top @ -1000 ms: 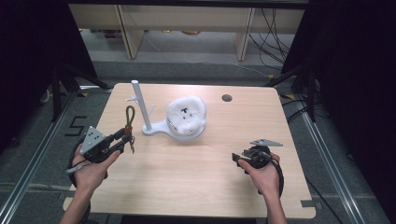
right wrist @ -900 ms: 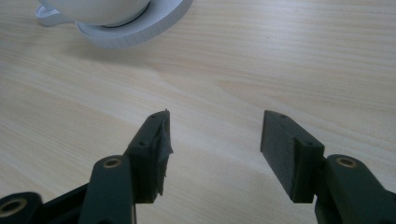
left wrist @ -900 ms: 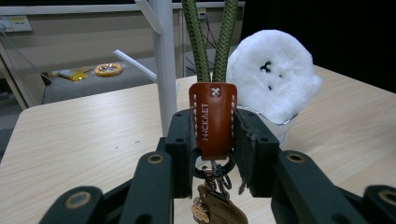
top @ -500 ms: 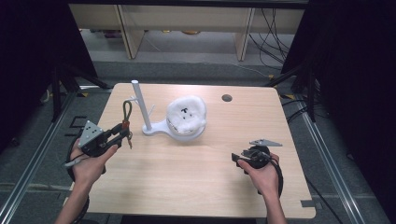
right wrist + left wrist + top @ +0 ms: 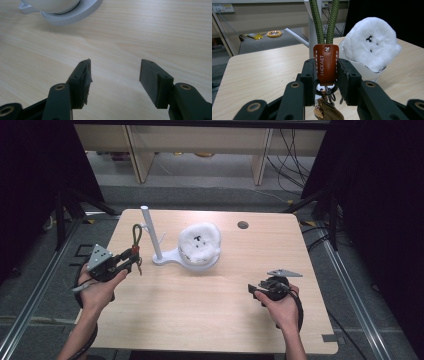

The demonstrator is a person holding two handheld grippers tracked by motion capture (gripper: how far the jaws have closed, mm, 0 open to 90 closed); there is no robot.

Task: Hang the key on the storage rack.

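Left gripper view: left tongs [image 5: 325, 72] clamp the brown leather key strap [image 5: 326, 65]; right tongs [image 5: 115, 83] gape empty over the bench [image 5: 150, 30].

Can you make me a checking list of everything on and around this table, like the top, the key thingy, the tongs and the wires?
Surface: pale wooden table, a small round hole near the far edge.
Job's things: keychain with a brown leather tab and green cord loop; white stand with an upright post; fluffy white cover on the stand's base.
Clutter: nothing seen.
Grippers: left tongs shut on the keychain's leather tab, cord loop pointing up beside the post; right tongs open, holding nothing, low over the table.
Cables: a black cable trails from the right tongs; more wires on the floor behind.
Surroundings: shelving beyond the table, dark curtains at the sides.
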